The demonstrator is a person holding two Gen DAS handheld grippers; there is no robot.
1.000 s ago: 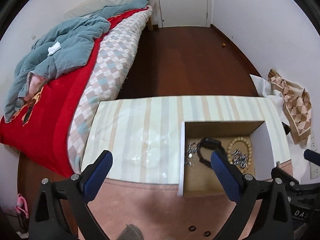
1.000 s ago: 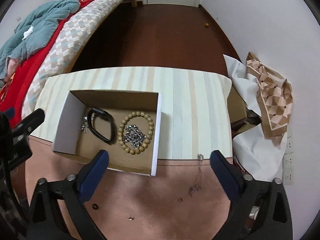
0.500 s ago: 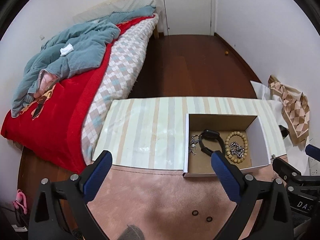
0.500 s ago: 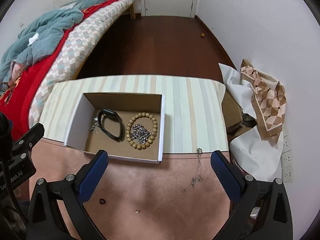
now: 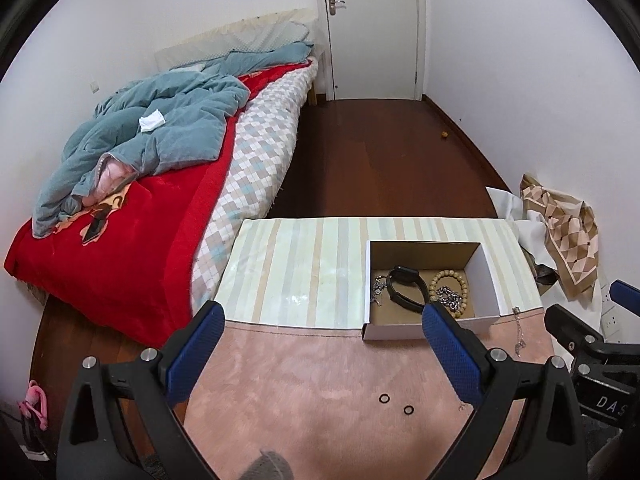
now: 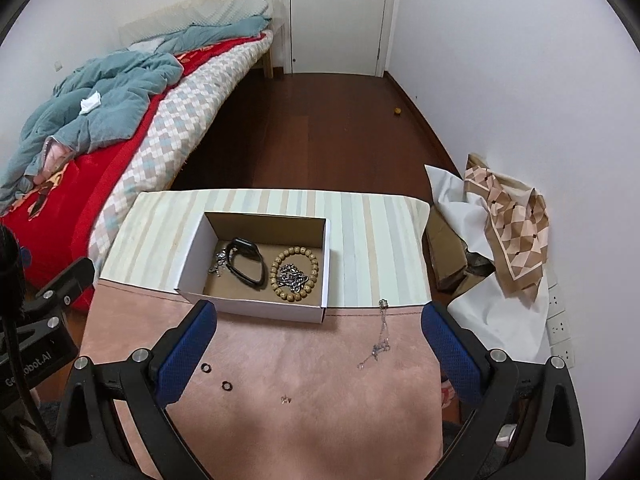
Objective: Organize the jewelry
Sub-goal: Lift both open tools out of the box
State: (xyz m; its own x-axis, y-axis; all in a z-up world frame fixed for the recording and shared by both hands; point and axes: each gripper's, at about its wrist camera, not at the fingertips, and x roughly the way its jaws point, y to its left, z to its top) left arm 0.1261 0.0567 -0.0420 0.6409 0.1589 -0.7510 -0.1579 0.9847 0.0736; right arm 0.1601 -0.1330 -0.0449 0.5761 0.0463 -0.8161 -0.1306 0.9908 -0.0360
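Note:
An open white cardboard box sits on the table and holds a black watch band, a wooden bead bracelet, a silver chain inside the bracelet, and a small silver piece. On the pink cloth in front lie a thin silver necklace, two small black rings and a tiny earring. My left gripper and right gripper both hover open above the cloth, holding nothing.
The table carries a striped cover beyond the pink cloth. A bed with red blanket and teal duvet lies left. Dark wood floor runs to a white door. White paper and patterned cloth pile at the right wall.
Both grippers have pulled back and risen, so the box and table look smaller and farther. The jewellery has not moved. Both grippers stay open.

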